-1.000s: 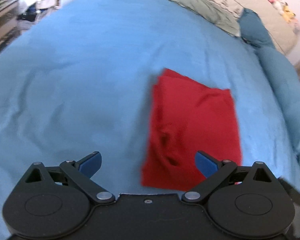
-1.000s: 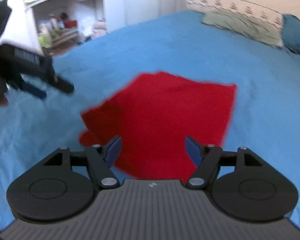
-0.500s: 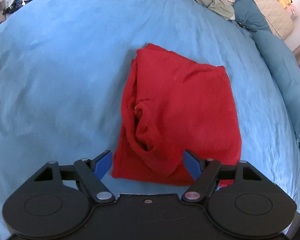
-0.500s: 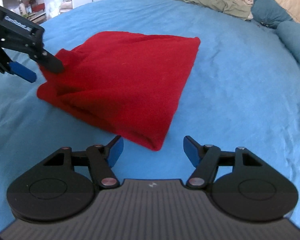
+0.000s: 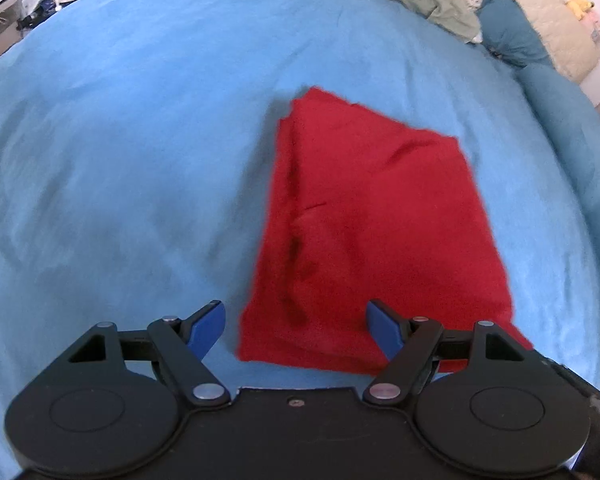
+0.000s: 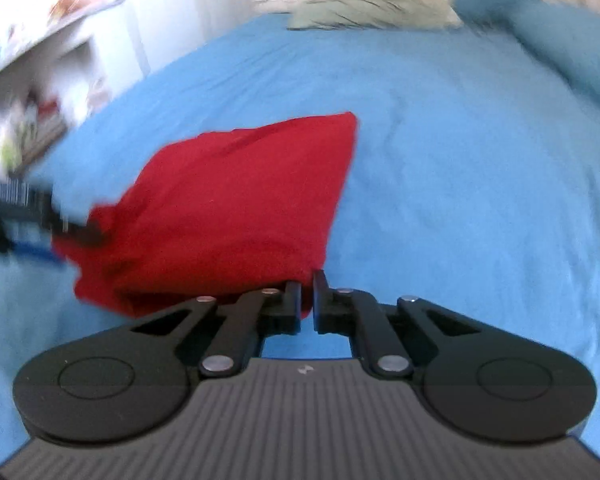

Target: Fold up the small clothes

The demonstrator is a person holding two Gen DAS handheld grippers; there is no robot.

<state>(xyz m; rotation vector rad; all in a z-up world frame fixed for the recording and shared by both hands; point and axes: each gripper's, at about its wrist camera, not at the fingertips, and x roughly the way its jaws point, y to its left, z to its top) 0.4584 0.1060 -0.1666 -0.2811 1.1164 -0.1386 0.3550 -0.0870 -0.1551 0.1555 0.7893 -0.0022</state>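
A bedroom: blue bedspread (image 5: 140, 140), pillows (image 5: 508, 32), cluttered shelves (image 6: 40, 80).

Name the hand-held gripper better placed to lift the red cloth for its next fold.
Right, probably. The right hand-held gripper has shut on the near corner of the red cloth. The left hand-held gripper stands open at its near edge, gripping nothing.
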